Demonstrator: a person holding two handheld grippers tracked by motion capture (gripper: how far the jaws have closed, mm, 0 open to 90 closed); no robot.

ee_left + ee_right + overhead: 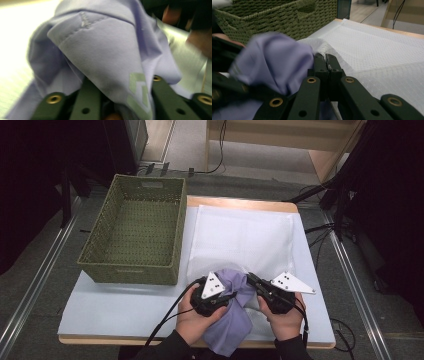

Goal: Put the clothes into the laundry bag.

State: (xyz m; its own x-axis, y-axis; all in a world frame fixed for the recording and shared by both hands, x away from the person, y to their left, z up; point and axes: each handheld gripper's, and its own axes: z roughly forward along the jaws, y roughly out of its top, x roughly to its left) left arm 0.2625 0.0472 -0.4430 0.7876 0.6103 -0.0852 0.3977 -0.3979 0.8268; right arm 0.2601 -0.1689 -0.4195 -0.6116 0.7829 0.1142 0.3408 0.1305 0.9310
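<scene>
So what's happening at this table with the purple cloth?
A person holds a two-jaw gripper in each hand at the near edge of the table. The left gripper has a lilac garment draped over its jaws. The right gripper is shut, pinching the edge of a white mesh bag. A green woven basket sits to the left.

Grey floor (pixel 30 285), wooden shelving (pixel 320 140)
</scene>
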